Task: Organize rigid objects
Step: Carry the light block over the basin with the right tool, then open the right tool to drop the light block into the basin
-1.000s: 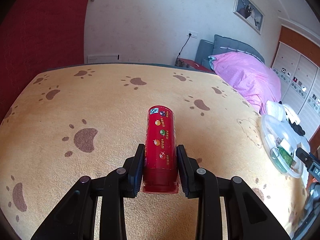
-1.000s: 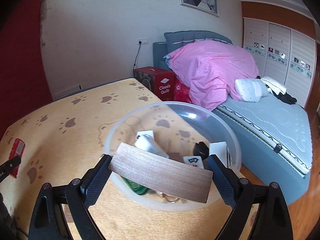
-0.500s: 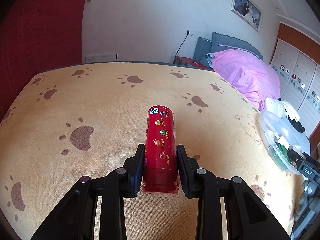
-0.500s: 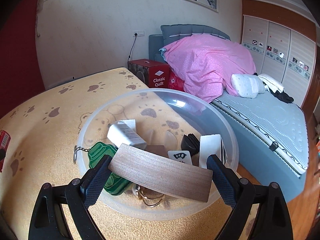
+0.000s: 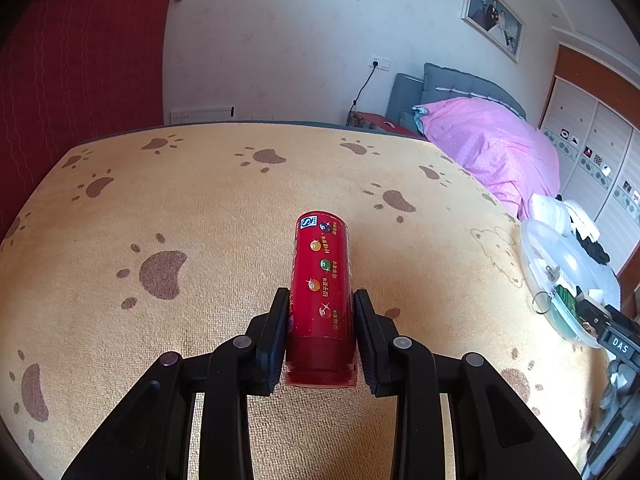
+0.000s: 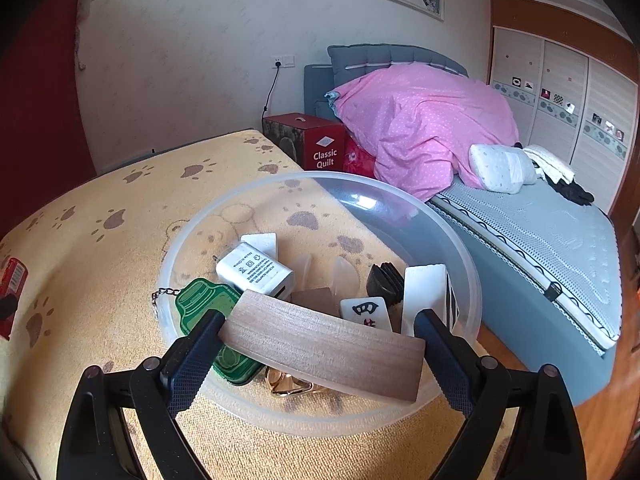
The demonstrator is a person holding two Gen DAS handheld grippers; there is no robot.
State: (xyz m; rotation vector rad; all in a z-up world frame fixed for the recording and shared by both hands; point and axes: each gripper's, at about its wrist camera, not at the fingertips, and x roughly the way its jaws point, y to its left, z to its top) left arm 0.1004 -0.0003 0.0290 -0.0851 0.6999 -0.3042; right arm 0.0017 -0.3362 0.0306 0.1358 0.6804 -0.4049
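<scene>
Red tube (image 5: 322, 300) clamped in left gripper (image 5: 321, 336); right gripper (image 6: 320, 344) seemingly clasps wooden block (image 6: 320, 344).

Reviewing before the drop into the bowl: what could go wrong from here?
1. The wooden slat, spanned end to end by the right gripper, may pivot or catch the clear bowl rim.
2. That bowl looks near the table edge; a nudge could tip it.
3. The left gripper pinches only the red tube's base; it could swing.
</scene>
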